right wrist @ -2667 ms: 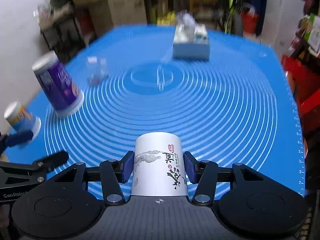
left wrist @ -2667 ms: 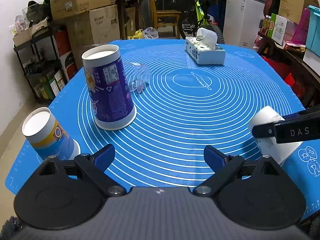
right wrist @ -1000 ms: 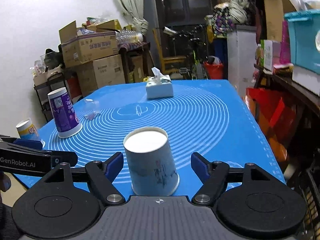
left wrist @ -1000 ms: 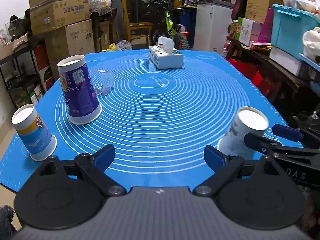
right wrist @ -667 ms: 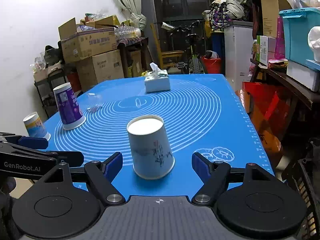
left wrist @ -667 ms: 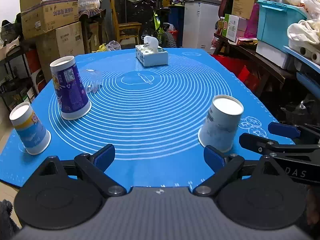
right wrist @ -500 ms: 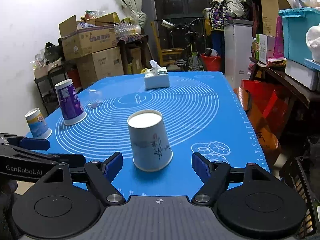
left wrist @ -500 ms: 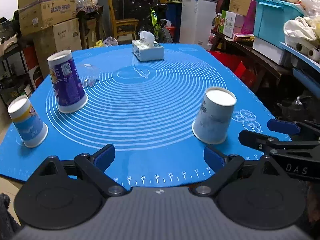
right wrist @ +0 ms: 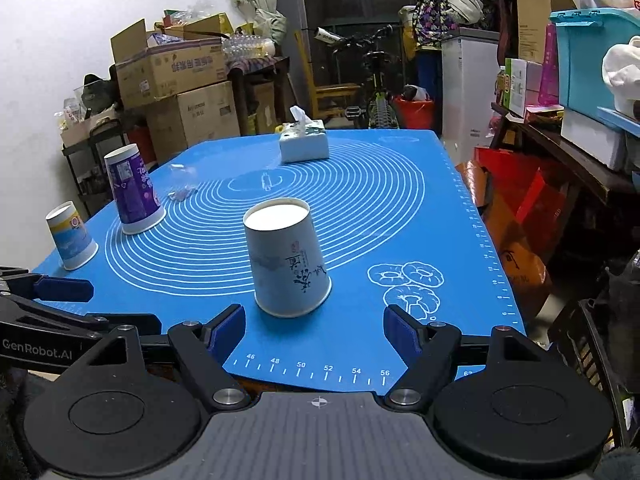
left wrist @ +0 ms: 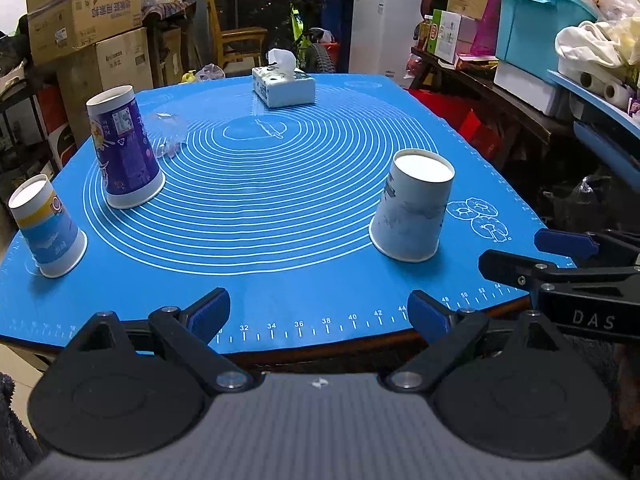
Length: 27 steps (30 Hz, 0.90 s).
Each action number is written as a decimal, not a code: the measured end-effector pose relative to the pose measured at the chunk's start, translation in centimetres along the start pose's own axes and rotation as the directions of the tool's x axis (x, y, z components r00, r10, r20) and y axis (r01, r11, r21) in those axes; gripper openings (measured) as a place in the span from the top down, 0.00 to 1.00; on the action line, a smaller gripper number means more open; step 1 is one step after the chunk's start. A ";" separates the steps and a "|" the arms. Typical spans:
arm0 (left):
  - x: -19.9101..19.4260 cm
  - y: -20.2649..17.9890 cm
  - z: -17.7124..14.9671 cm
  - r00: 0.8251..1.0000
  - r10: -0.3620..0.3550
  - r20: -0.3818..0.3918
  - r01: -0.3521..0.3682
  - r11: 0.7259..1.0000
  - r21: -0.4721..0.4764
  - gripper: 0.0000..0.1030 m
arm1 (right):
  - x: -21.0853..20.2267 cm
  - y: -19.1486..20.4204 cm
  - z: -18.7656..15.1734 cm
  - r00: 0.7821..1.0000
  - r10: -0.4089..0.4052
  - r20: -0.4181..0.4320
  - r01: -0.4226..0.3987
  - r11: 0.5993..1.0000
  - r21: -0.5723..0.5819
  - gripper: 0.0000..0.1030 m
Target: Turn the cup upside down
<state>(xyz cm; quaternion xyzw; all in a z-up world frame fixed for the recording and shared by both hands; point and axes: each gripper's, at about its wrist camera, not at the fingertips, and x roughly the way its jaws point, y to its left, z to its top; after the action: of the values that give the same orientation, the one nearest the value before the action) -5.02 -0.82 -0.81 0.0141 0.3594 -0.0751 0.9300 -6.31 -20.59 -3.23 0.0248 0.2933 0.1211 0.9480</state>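
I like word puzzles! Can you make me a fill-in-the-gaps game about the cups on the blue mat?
1. The white paper cup with black writing stands with its wide rim facing ____.
2. The right tongs are ____, holding nothing.
3. The number of paper cups on the blue ringed mat is ____.
4. The tall purple paper cup stands next to the small ____ and yellow paper cup.

Missing words: down; open; three; blue
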 end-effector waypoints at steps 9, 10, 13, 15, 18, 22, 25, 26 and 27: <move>0.1 -0.1 -0.1 1.000 0.000 0.001 0.000 1.000 0.012 0.08 | 0.1 -0.1 0.0 1.000 -0.002 -0.011 0.002 1.000 0.006 0.23; 0.1 -0.1 -0.1 1.000 0.001 0.001 -0.001 1.000 0.012 0.08 | 0.2 -0.1 -0.1 1.000 -0.003 -0.013 0.003 1.000 0.006 0.23; 0.2 -0.1 -0.1 1.000 0.001 -0.003 -0.001 1.000 0.012 0.08 | 0.2 -0.1 -0.1 1.000 -0.003 -0.019 0.003 1.000 0.005 0.23; 0.2 -0.1 -0.2 1.000 0.001 -0.004 -0.001 1.000 0.014 0.08 | 0.3 0.0 -0.1 1.000 -0.003 -0.020 0.003 1.000 0.005 0.23; 0.3 -0.1 -0.2 1.000 0.002 -0.003 -0.002 1.000 0.015 0.08 | 0.3 0.0 -0.1 1.000 -0.003 -0.023 0.003 1.000 0.005 0.23; 0.3 -0.1 -0.2 1.000 0.002 -0.003 -0.002 1.000 0.016 0.08 | 0.4 -0.1 -0.2 1.000 -0.002 -0.027 0.002 1.000 0.007 0.23; 0.3 -0.2 -0.2 1.000 0.002 -0.003 -0.002 1.000 0.017 0.08 | 0.4 -0.1 -0.2 1.000 -0.004 -0.028 0.004 1.000 0.006 0.23; 0.3 -0.2 -0.2 1.000 0.003 -0.003 -0.003 1.000 0.018 0.08 | 0.5 -0.1 -0.2 1.000 -0.005 -0.030 0.005 1.000 0.005 0.23; 0.3 -0.2 -0.2 1.000 0.003 -0.002 -0.003 1.000 0.018 0.08 | 0.5 -0.1 -0.2 1.000 -0.006 -0.031 0.006 1.000 0.004 0.23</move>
<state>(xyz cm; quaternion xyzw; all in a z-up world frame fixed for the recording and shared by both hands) -5.02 -1.01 -1.16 0.0230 0.3599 -0.0770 0.9295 -6.06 -20.57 -3.69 0.0243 0.3082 0.1181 0.9437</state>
